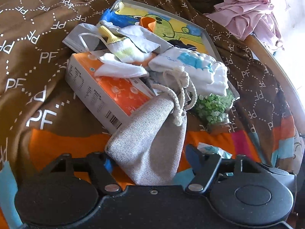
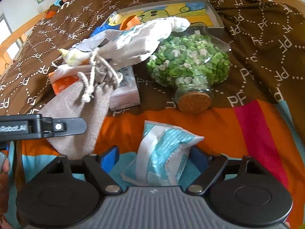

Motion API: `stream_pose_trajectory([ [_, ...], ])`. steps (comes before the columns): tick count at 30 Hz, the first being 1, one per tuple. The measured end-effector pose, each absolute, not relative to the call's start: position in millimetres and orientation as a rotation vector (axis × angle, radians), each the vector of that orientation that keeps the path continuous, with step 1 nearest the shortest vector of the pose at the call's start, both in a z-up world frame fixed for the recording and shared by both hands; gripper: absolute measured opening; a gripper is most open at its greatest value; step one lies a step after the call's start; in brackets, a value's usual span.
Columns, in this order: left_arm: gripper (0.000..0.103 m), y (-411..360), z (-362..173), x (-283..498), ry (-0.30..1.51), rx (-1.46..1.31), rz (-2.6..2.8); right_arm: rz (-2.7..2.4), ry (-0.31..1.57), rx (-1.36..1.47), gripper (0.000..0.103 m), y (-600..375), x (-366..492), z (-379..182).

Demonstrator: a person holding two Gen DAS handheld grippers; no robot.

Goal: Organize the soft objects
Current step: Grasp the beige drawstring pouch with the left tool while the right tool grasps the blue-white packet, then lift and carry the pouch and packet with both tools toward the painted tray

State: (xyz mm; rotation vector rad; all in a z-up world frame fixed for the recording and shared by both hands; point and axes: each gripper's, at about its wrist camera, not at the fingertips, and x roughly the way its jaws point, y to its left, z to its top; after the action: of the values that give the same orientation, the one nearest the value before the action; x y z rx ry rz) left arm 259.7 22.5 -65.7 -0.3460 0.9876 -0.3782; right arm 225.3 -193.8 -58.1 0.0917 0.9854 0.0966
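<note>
A grey drawstring pouch (image 1: 148,143) lies on the bedspread, its bottom end between the fingers of my left gripper (image 1: 150,158), which stands open around it. In the right wrist view the pouch (image 2: 76,118) lies at the left with the left gripper's finger (image 2: 64,127) across it. My right gripper (image 2: 154,158) is open around a white-and-teal tissue pack (image 2: 164,152) that lies on the bedspread. White socks (image 1: 122,57) and a white-and-blue cloth (image 1: 198,66) lie heaped on an orange box (image 1: 114,91).
A corked glass jar of green paper stars (image 2: 190,64) lies on its side. A grey-rimmed tray with a cartoon picture (image 1: 209,43) sits behind the heap. Pink clothing (image 1: 247,13) is bunched at the far right. A brown patterned bedspread (image 1: 28,47) covers the bed.
</note>
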Motion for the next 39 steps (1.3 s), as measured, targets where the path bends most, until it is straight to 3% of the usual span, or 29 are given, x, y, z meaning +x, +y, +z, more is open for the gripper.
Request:
stream_pose_trajectory([
  [8, 0.038, 28, -69, 261, 1.003, -0.389, -0.367, 0.093, 0.959, 0.090, 0.059, -190, 228, -54],
  [16, 0.018, 27, -67, 257, 1.019, -0.382, -0.365, 0.103, 0.952, 0.056, 0.052, -184, 228, -54],
  [25, 0.008, 16, -56, 248, 0.966, -0.277, -0.389, 0.086, 0.877, 0.058, 0.048, -187, 224, -41],
  [39, 0.005, 10, -33, 232, 0.819, -0.252, -0.450, 0.083, 0.727, 0.083, 0.047, -192, 214, -16],
])
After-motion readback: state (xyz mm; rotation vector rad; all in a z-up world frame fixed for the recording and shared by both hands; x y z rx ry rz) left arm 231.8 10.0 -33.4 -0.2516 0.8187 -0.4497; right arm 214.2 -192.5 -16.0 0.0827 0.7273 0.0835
